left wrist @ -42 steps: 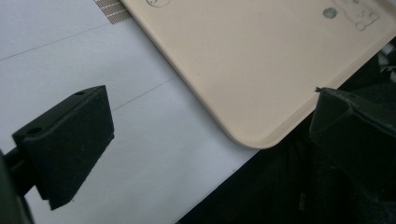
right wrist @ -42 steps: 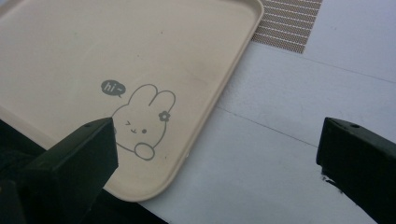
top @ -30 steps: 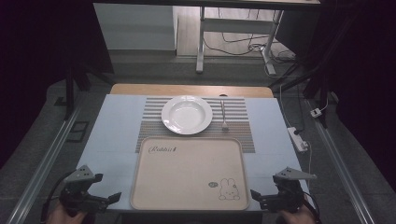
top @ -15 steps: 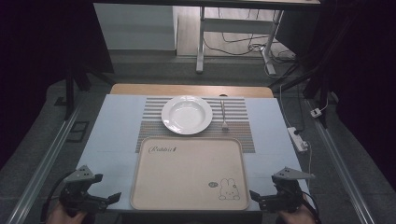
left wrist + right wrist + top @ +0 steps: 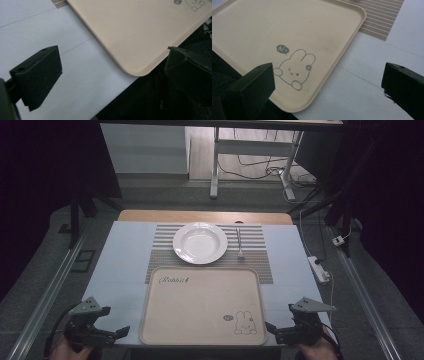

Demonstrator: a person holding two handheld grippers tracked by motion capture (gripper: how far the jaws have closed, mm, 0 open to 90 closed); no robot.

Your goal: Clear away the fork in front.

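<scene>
- High view: we see the beige tray (image 5: 200,302) flat on the worktop (image 5: 125,255), at its near edge, its far rim over the striped placemat (image 5: 260,255). The white plate (image 5: 200,242) sits on the placemat just beyond the tray, a fork (image 5: 240,245) beside it. The left tool (image 5: 112,334) sits just off the tray's near left corner, the right tool (image 5: 272,329) just off the near right corner; neither touches the tray. "Rabbit" is written at the tray's far left; a rabbit drawing sits at its near right.
- Left gripper view: our left tool (image 5: 110,72) is spread wide and released, nothing between the jaws. The tray's rounded corner (image 5: 136,71) lies between them, at the worktop's edge.
- Right gripper view: our right tool (image 5: 328,87) is also spread wide and empty, jaws either side of the tray's corner (image 5: 297,107). The rabbit (image 5: 293,71) has a bubble reading "hi~" (image 5: 282,49).
- Risks, our judgement: the tray rim is low and smooth, so a shallow bite could slip off. Uneven lift by the two tools would tilt it. Pushing it forward could shove the plate or fork. It sits near the worktop edge, so a backward nudge could tip it off.
</scene>
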